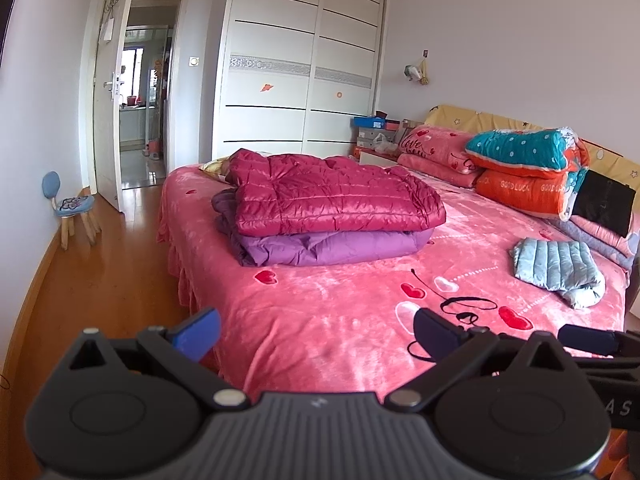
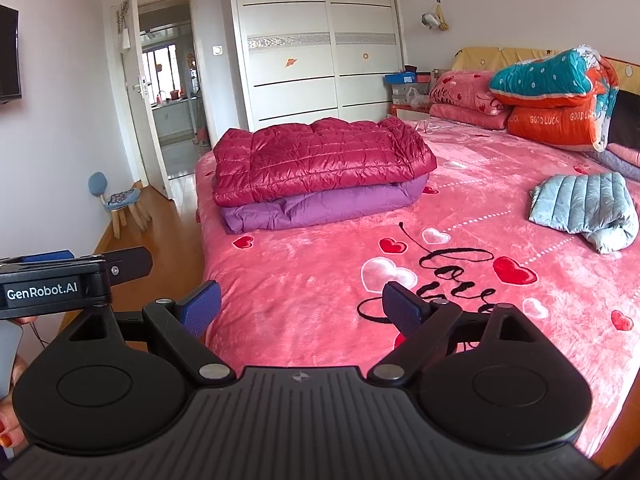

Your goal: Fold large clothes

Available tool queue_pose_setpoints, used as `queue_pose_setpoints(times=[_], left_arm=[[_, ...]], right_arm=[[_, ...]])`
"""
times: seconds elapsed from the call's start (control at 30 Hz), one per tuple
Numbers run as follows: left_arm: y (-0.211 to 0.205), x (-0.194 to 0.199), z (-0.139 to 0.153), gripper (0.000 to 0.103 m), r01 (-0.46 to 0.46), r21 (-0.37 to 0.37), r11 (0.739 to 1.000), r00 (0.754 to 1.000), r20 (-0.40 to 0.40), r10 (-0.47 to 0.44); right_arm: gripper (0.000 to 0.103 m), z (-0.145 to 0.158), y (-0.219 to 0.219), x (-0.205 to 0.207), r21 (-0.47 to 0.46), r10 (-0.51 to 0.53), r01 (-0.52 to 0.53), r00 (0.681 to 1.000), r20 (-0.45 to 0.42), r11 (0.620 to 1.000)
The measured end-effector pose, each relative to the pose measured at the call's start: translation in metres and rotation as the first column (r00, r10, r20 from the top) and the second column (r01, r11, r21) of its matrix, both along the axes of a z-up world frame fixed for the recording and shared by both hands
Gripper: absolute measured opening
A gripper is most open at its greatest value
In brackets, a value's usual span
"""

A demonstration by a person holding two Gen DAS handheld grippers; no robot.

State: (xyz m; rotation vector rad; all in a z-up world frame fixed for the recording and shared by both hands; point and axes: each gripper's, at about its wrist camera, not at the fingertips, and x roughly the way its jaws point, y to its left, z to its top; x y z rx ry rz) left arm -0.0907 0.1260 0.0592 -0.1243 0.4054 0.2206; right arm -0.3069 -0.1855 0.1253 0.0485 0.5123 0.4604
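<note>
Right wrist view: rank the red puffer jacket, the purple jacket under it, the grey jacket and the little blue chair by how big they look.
1. red puffer jacket
2. purple jacket, though mostly covered, so unsure
3. grey jacket
4. blue chair, farther away, so its real size is uncertain

The red coat covers most of the purple coat beneath it, leaving only that one's front edge in sight. A TV is cut off by the right wrist view's left edge. Stacked boxes beside the wardrobe are too small to read. A yellow item peeks from behind the coats.
</note>
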Motion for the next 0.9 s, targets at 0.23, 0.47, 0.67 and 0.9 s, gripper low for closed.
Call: queue_pose_setpoints(times=[0.23, 0.47, 0.67, 0.9], left_arm=[[0.002, 0.0016, -0.0033, 0.102, -0.023, 0.005, 1.0, 1.0, -0.008, 0.023], [0.0024, 0.0013, -0.0051, 0.102, -0.047, 0.025, 0.999, 0.999, -0.014, 0.047], [0.0031, 0.0008, -0.0069, 0.102, -0.053, 0.025, 0.998, 0.998, -0.018, 0.053], [0.0004, 0.0011, -0.0082, 0.102, -0.062, 0.04, 0.997, 0.998, -0.016, 0.063]], right_arm=[[0.103, -0.0024, 0.0012, 0.0028, -0.002, 0.0, 0.0, 1.0, -0.009, 1.0], [0.103, -0.0049, 0.0045, 0.006, -0.01, 0.008, -0.009, 1.0, -0.021, 1.0], [0.103, -0.0058, 0.0048, 0.0065, -0.012, 0.007, -0.007, 1.0, -0.025, 1.0], [0.103, -0.0066, 0.0035, 0.0067, -0.016, 0.009, -0.01, 1.0, -0.025, 1.0]])
